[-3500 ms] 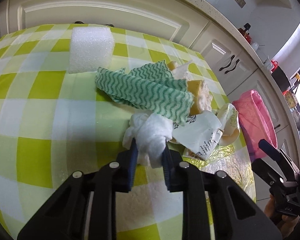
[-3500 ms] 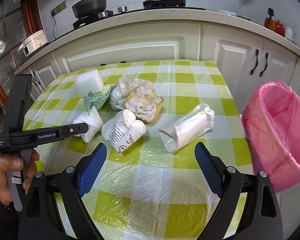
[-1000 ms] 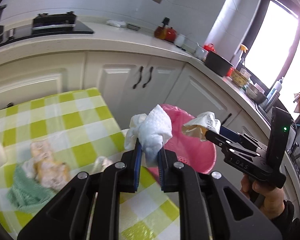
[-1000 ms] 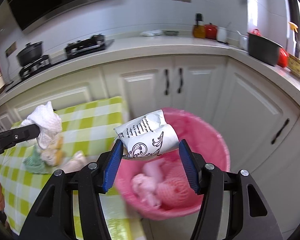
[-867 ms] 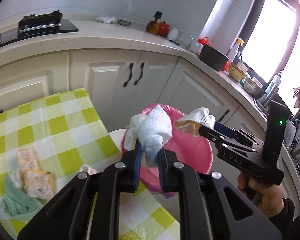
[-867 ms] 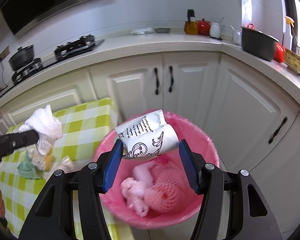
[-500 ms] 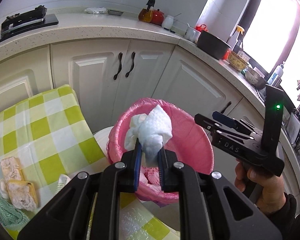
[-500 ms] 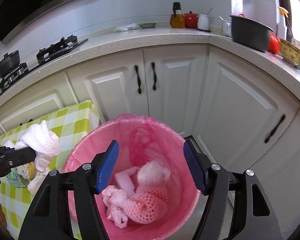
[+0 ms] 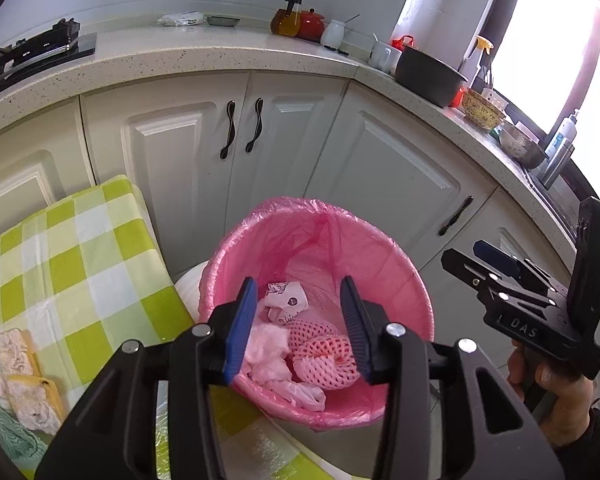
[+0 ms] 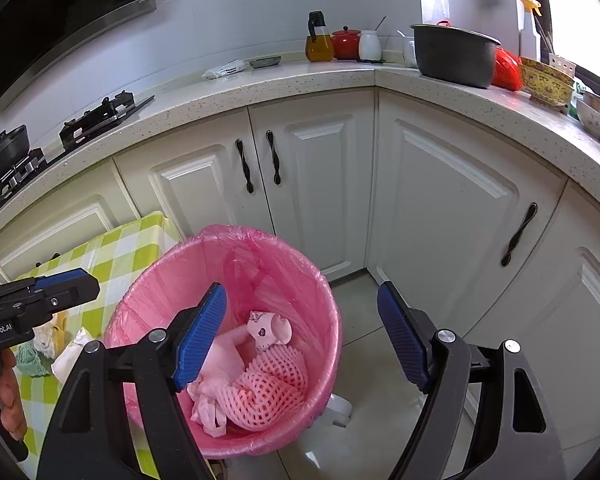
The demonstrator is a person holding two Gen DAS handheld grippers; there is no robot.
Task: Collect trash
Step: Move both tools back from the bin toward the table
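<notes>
Left gripper [image 9: 298, 316] — jaws opening, nothing between the blue pads; it hangs over the bin [image 9: 380, 240], pointing down into it. In the right wrist view it enters at 9 o'clock, held by a hand [image 10: 4, 392], above the table edge.

Right gripper [image 10: 302, 336] — jaws opening and wide apart, nothing between them; the left pad sits over the bin's bowl, the right pad over the floor [image 10: 364, 320]. In the left wrist view it shows at 3 o'clock, gripped by a hand [image 9: 552, 392].

Bin — round, lined with a pink bag, on the floor between the table [image 9: 80, 240] and the corner cabinets [image 9: 380, 168]. Contents:
- printed paper wrapper [image 9: 286, 300], toward 12 o'clock of the heap
- pink foam net [image 9: 324, 354], centre to 3 o'clock
- crumpled tissue [image 9: 268, 340], at 9 o'clock of the net, tinted pink by the liner
- further crumpled scraps at 6 o'clock, kind not clear

Table — green-and-white check cloth, at 9 o'clock of the bin. Trash left on it:
- yellow sponge pieces [image 9: 32, 396], crusted white, near the left edge of the left wrist view
- green cloth [image 9: 12, 436], just below the sponges, touching them
- a white paper scrap [image 10: 70, 354], near the table edge beside the bin

Counter [image 10: 260, 80] — runs along 12 o'clock; holds a stove [image 10: 104, 114], oil bottle [image 10: 319, 40], red pot [image 10: 346, 44], dark pot [image 10: 454, 56].
</notes>
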